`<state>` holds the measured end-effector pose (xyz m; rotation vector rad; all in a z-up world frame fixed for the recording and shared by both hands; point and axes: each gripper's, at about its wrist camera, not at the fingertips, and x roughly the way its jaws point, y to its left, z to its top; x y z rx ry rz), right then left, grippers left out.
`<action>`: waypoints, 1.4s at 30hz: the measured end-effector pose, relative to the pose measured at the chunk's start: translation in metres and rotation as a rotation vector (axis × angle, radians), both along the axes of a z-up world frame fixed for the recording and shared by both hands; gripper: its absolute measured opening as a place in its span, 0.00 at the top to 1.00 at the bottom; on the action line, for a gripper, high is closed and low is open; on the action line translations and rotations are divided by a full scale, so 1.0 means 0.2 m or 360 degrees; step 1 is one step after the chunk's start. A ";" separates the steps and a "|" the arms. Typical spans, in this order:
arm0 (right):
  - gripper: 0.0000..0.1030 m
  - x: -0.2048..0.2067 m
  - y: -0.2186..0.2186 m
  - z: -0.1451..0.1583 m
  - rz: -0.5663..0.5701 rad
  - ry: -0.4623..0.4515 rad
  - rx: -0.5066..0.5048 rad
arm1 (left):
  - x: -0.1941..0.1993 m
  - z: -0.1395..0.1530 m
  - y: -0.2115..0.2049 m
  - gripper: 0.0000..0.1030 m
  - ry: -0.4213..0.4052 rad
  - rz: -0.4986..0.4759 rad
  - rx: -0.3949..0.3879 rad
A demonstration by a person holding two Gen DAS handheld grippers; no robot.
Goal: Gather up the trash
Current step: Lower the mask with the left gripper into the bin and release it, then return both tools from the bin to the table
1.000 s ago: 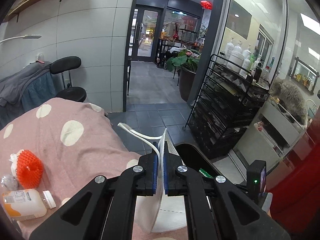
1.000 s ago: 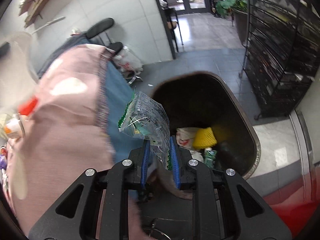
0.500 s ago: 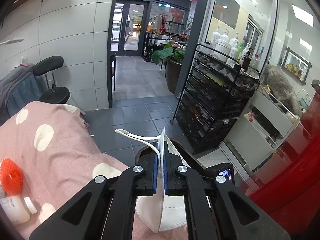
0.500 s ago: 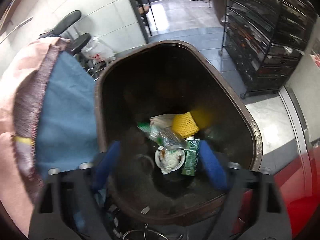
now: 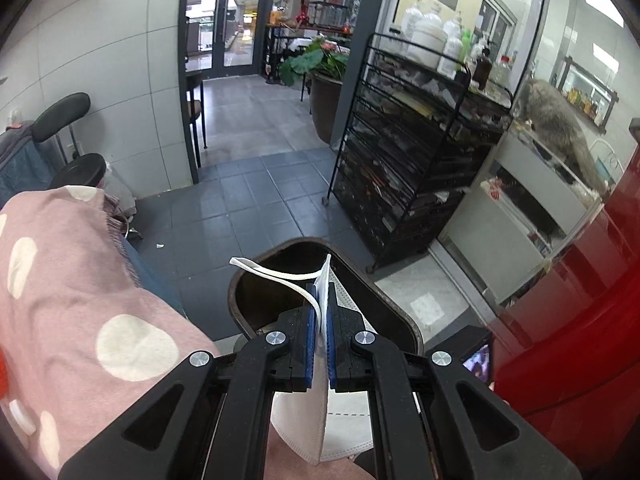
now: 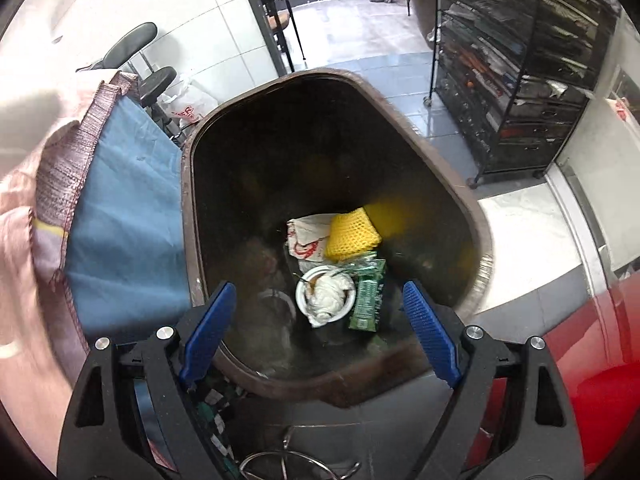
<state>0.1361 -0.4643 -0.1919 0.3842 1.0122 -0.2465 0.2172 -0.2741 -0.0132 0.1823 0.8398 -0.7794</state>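
Observation:
My left gripper (image 5: 320, 312) is shut on a white face mask (image 5: 338, 420), its ear loop curling up to the left, held just short of the brown trash bin (image 5: 376, 292). My right gripper (image 6: 320, 308) is open and empty, hovering over the same bin (image 6: 192, 216). Inside the bin lie a yellow foam net (image 6: 350, 234), a white paper cup with tissue (image 6: 326, 294), a green wrapper (image 6: 366, 296) and a printed paper bag (image 6: 304, 240).
A pink polka-dot blanket (image 5: 68, 300) over a blue sheet (image 6: 120, 208) lies left of the bin. A black wire rack (image 5: 412, 160) stands to the right, a red surface (image 5: 580, 340) at the near right, a black stool (image 5: 76, 160) by the wall.
My right gripper opened and dropped the plastic wrapper into the bin. My left gripper carried the mask rightward from over the blanket toward the bin.

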 end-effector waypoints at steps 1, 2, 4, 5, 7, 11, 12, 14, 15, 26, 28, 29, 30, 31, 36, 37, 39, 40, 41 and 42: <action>0.17 -0.02 0.00 0.00 -0.0006 0.0002 -0.0005 | 0.00 -0.02 -0.02 0.95 -0.0004 -0.0010 0.0020; 0.17 -0.04 -0.01 0.00 -0.0014 0.0001 -0.0007 | -0.01 -0.03 -0.04 0.95 -0.0001 -0.0019 0.0036; 0.17 -0.07 -0.02 0.00 -0.0035 0.0000 -0.0007 | 0.00 -0.06 -0.07 0.95 0.0021 -0.0032 0.0058; 0.17 -0.09 -0.03 0.00 -0.0043 0.0002 -0.0010 | 0.00 -0.08 -0.08 0.95 0.0032 -0.0038 0.0069; 0.17 -0.12 -0.03 -0.01 -0.0055 0.0005 -0.0010 | 0.00 -0.10 -0.11 0.95 0.0030 -0.0050 0.0099; 0.17 -0.17 -0.04 -0.01 -0.0067 0.0013 -0.0018 | 0.00 -0.15 -0.19 0.95 0.0010 -0.0075 0.0162; 0.17 -0.18 -0.04 -0.01 -0.0069 0.0016 -0.0017 | 0.00 -0.17 -0.21 0.95 0.0013 -0.0080 0.0180; 0.17 -0.19 -0.05 -0.01 -0.0078 0.0009 -0.0013 | 0.02 -0.22 -0.25 0.95 0.0037 -0.0078 0.0221; 0.17 -0.20 -0.05 0.00 -0.0081 0.0004 -0.0017 | 0.03 -0.24 -0.27 0.95 0.0051 -0.0080 0.0242; 0.17 -0.24 -0.05 0.02 -0.0087 -0.0017 -0.0034 | 0.02 -0.30 -0.24 0.12 0.0067 -0.0048 0.0151; 0.17 -0.26 -0.06 0.03 -0.0097 -0.0020 -0.0031 | 0.02 -0.27 -0.24 0.10 0.0068 -0.0051 0.0128; 0.17 -0.27 -0.06 0.03 -0.0102 -0.0024 -0.0026 | 0.02 -0.27 -0.24 0.09 0.0067 -0.0049 0.0119; 0.17 -0.27 -0.06 0.04 -0.0104 -0.0026 -0.0027 | 0.02 -0.27 -0.23 0.09 0.0063 -0.0039 0.0115; 0.17 -0.27 -0.06 0.04 -0.0107 -0.0027 -0.0032 | 0.02 -0.28 -0.23 0.09 0.0064 -0.0030 0.0117; 0.16 -0.27 -0.06 0.05 -0.0120 -0.0032 -0.0004 | 0.02 -0.26 -0.24 0.08 0.0050 -0.0035 0.0117; 0.15 -0.27 -0.06 0.06 -0.0120 -0.0033 -0.0005 | 0.03 -0.26 -0.24 0.08 0.0046 -0.0036 0.0112; 0.15 -0.27 -0.05 0.06 -0.0114 -0.0035 -0.0012 | 0.03 -0.24 -0.23 0.08 0.0040 -0.0033 0.0096; 0.15 -0.27 -0.05 0.07 -0.0111 -0.0037 -0.0013 | 0.03 -0.24 -0.23 0.08 0.0039 -0.0030 0.0088; 0.15 -0.27 -0.04 0.07 -0.0108 -0.0038 -0.0015 | 0.03 -0.23 -0.22 0.08 0.0041 -0.0033 0.0081; 0.15 -0.27 -0.04 0.08 -0.0104 -0.0041 -0.0016 | 0.03 -0.22 -0.22 0.08 0.0043 -0.0037 0.0075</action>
